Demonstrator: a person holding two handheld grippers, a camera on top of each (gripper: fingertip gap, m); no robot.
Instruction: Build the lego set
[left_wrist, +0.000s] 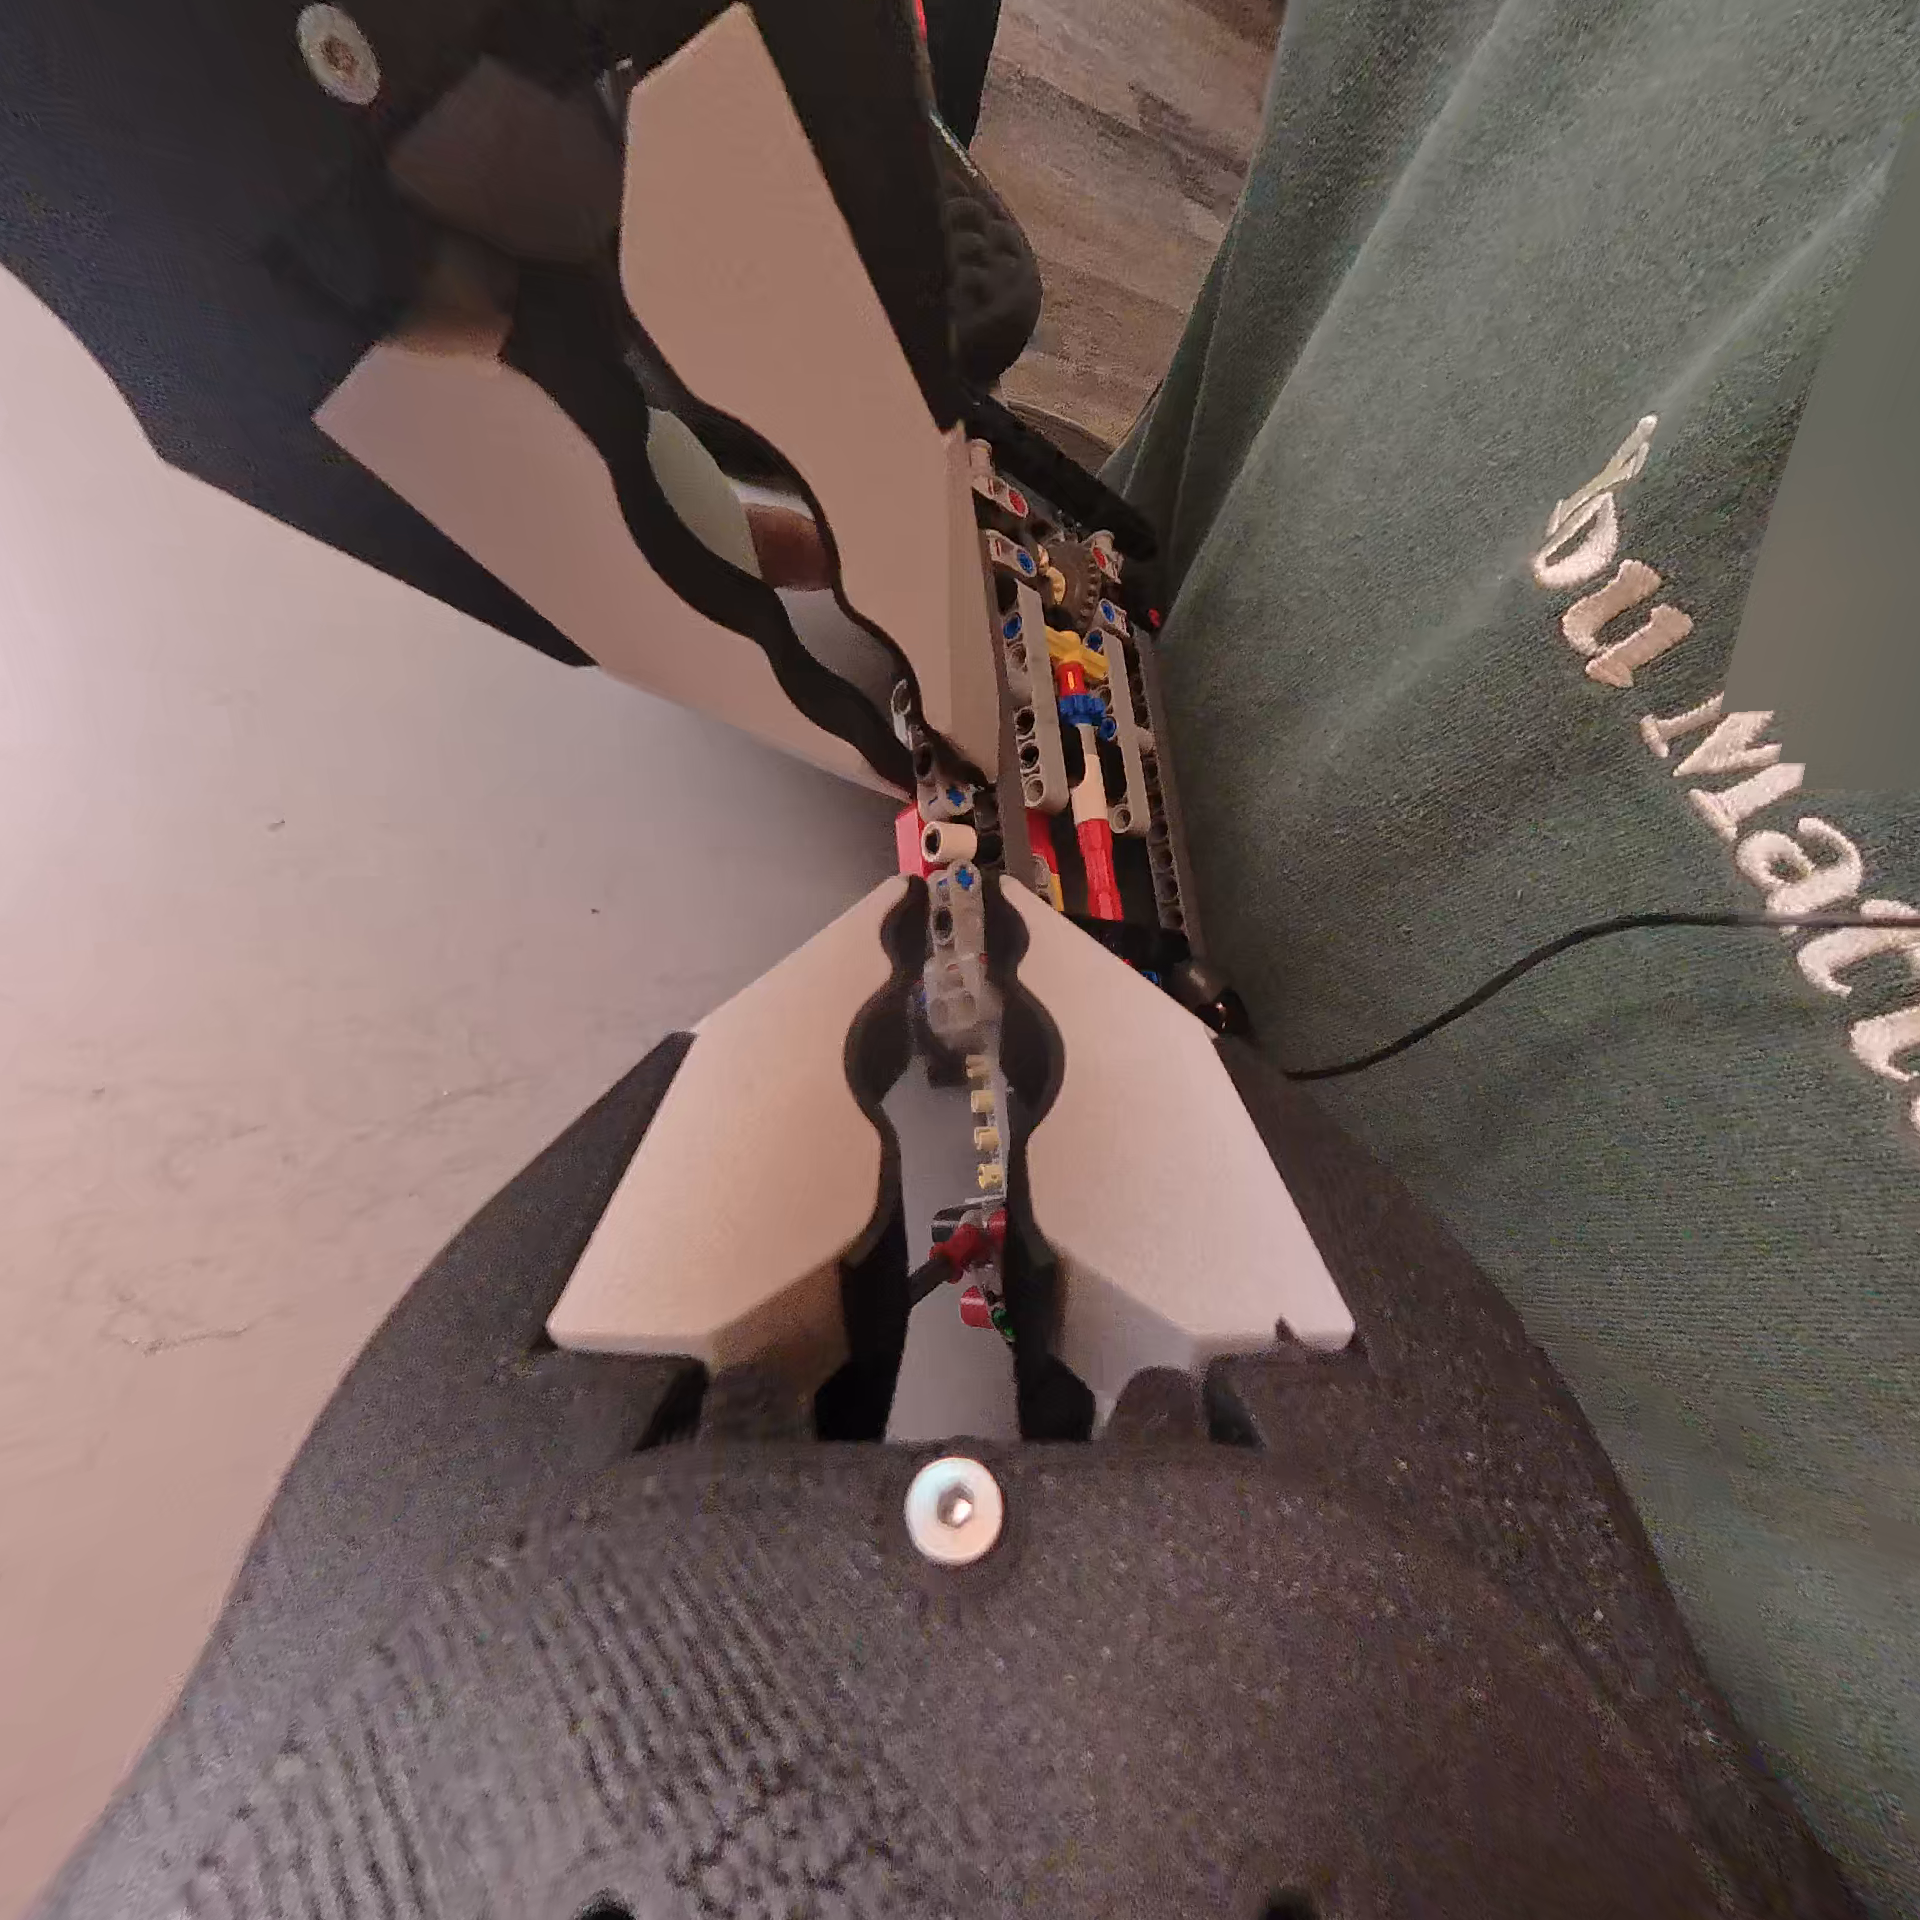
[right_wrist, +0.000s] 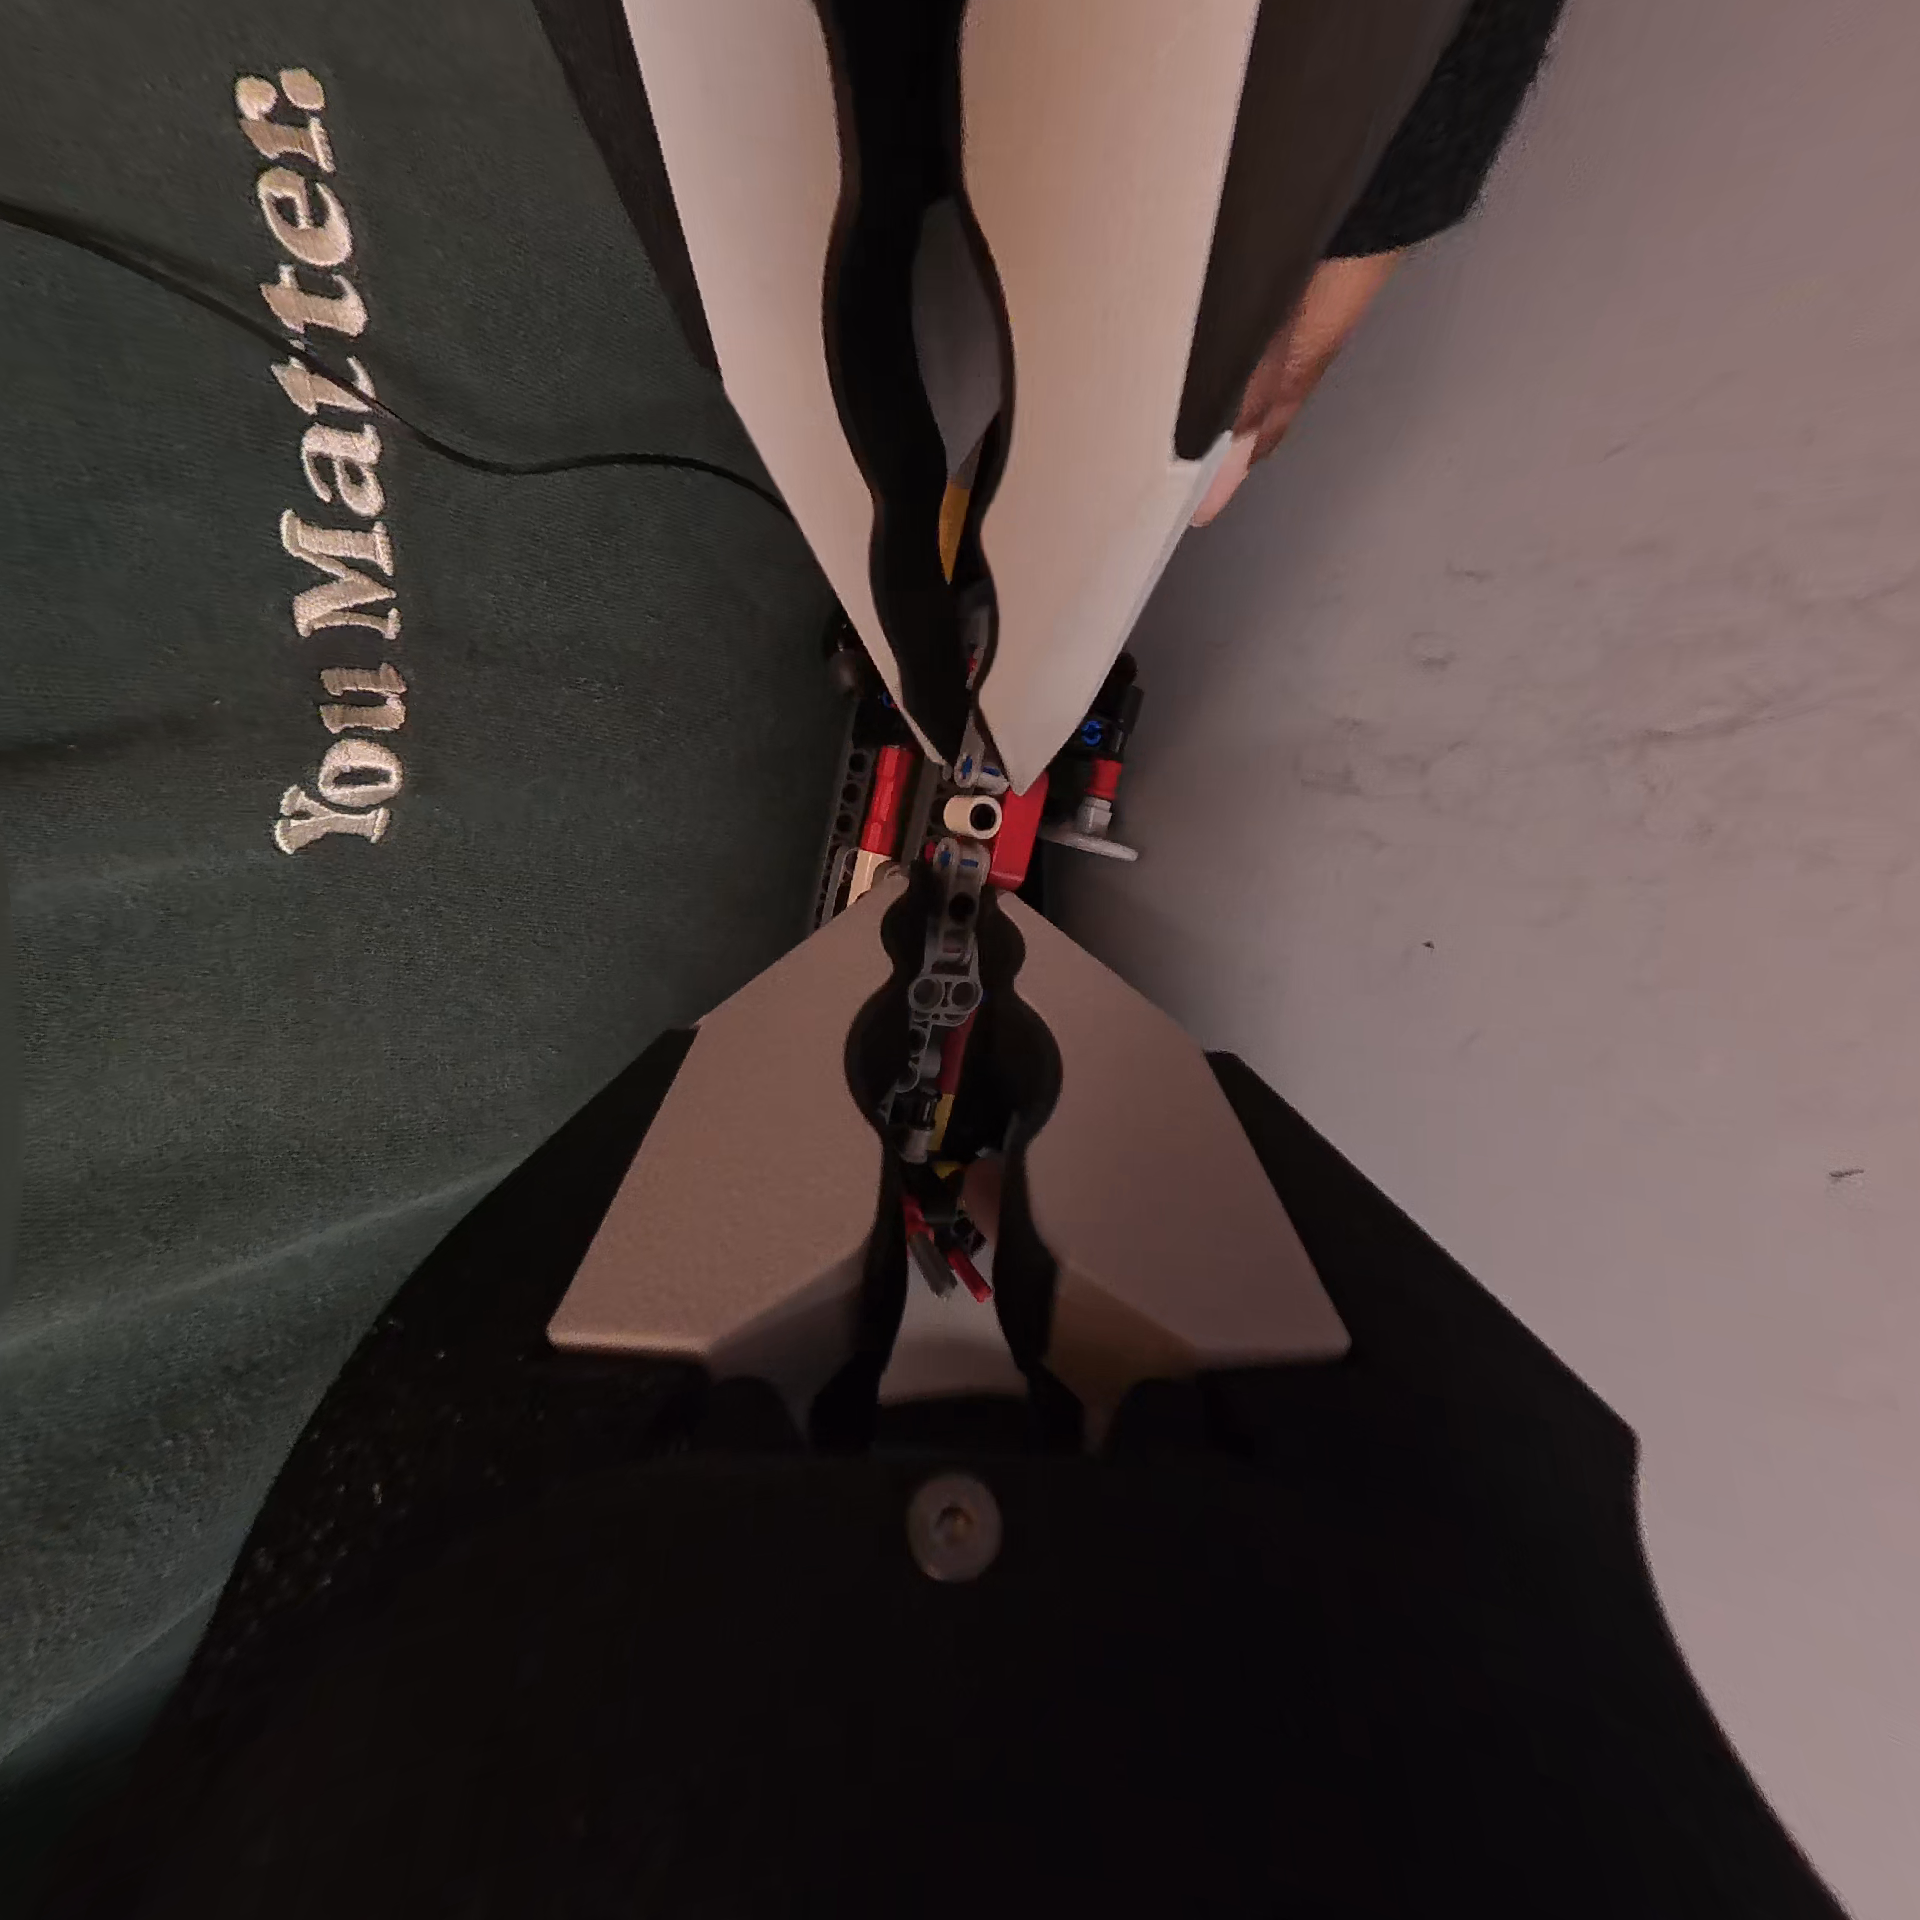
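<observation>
A: Left wrist view: the left gripper (left_wrist: 951, 914) had its fingers closed on a grey perforated beam (left_wrist: 956, 935) at the near end of the lego model (left_wrist: 1081, 748), held up in the air. The right gripper (left_wrist: 940, 774) came in from the far side, tips nearly meeting ours, and a white bush (left_wrist: 943, 840) sat in the gap between the two pairs of tips.

B: Right wrist view agreed. The right gripper (right_wrist: 956, 894) was clamped on the same grey beam (right_wrist: 951, 966), and the left gripper (right_wrist: 966, 764) pinched the model (right_wrist: 904, 800) just beyond. The risk, I judged, was twist: two grips so close on one thin beam could lever the blue pins (right_wrist: 948, 857) out, or pop the white bush (right_wrist: 975, 814) off.

A: Also slip. The beam was hard, glossy plastic full of round holes; the fingers (left_wrist: 748, 1143) were smooth pale wedges with wavy black inner edges.

B: And the model's far side pressed against a soft green sweatshirt (right_wrist: 312, 1039), where a loose black cable (left_wrist: 1507, 977) could snag.
</observation>
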